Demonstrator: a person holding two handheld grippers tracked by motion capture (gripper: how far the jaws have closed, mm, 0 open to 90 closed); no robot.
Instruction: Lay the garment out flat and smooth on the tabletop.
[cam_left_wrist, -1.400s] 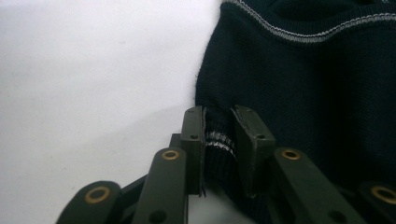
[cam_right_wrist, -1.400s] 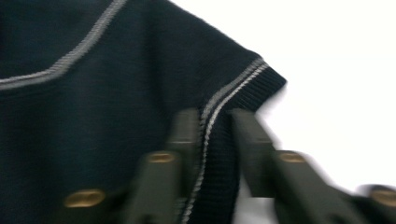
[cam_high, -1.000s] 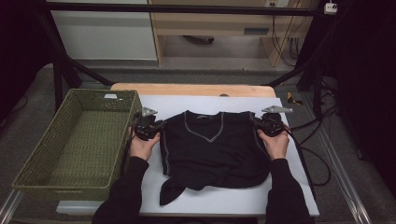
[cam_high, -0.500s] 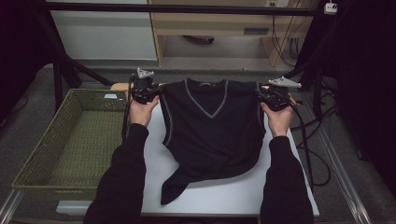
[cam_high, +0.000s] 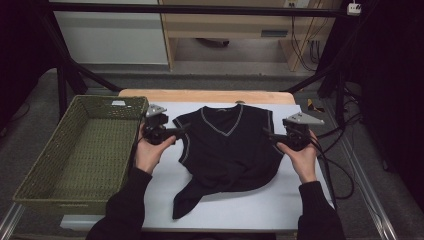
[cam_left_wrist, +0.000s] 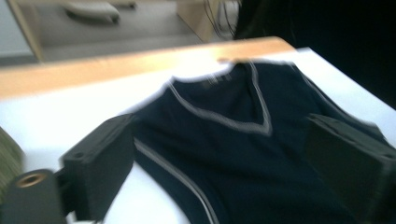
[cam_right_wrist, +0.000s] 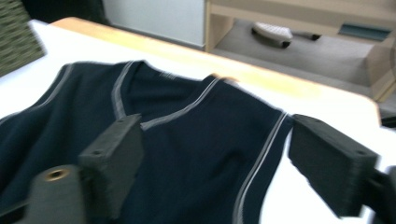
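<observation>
A green woven basket (cam_high: 75, 155) sits at the 9 o'clock side of the white table (cam_high: 250, 205), its near rim level with the person's left sleeve.

Just right of the basket, the left tongs (cam_high: 181, 131) are held in the left hand (cam_high: 150, 152), beside the left armhole of the vest. Their jaws have just been opening and now stand wide. In the left gripper view the two black jaws are set far apart, with the vest lying flat on the table beyond them and nothing pressed between the pads.

The dark navy V-neck sweater vest (cam_high: 227, 150), trimmed with grey at the neck and armholes, lies face up in the middle of the table, neckline toward 12 o'clock by the wooden strip (cam_high: 205, 95) at the far edge. Its body is fairly flat up top, while the hem is bunched and twisted, with a tail of cloth trailing toward 7 o'clock.

At 3 o'clock of the vest, the right tongs (cam_high: 270, 136) are held in the right hand (cam_high: 302, 157), beside the right armhole. Their jaws have also just been opening and now stand wide. The right gripper view shows the grey-edged armhole between the spread jaws, ungripped. A cable (cam_high: 340, 170) trails off the table's right edge.
</observation>
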